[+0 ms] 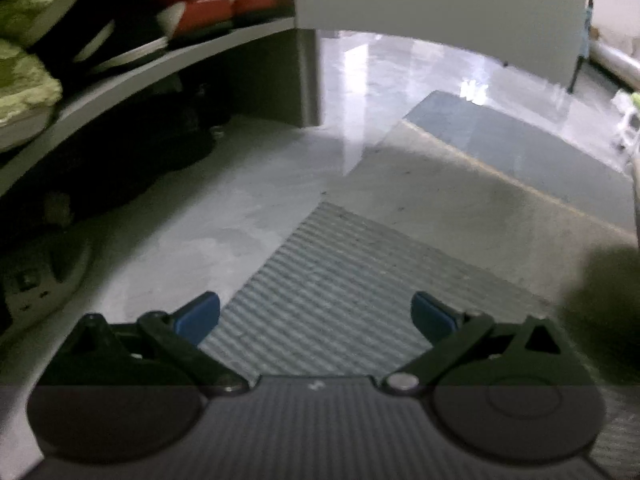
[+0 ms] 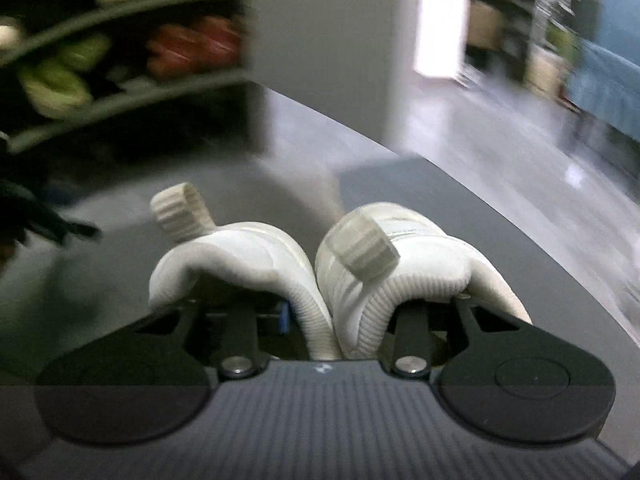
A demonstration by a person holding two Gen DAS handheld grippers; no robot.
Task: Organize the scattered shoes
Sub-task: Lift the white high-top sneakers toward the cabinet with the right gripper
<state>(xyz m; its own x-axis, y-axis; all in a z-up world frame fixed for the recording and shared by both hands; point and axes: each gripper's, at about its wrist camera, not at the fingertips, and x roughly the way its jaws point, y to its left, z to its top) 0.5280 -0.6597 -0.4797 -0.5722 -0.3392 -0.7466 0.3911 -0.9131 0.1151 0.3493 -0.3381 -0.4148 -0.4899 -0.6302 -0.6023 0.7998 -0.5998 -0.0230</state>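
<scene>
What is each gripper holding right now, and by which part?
The right gripper pinches a pair of white shoes by their touching inner heel collars. The left gripper is open and empty above the ribbed mat.

The floor (image 1: 248, 216) in front of the shoe shelf (image 1: 160, 68) is bare, and so is the striped mat (image 1: 340, 280). A gripper can move freely there. The shelf board is full of red shoes (image 1: 216, 0) and green shoes (image 1: 28, 80). Under it, dark shoes (image 1: 160, 148) fill the back. A white panel (image 1: 440, 0) blocks the way beside the shelf.
</scene>
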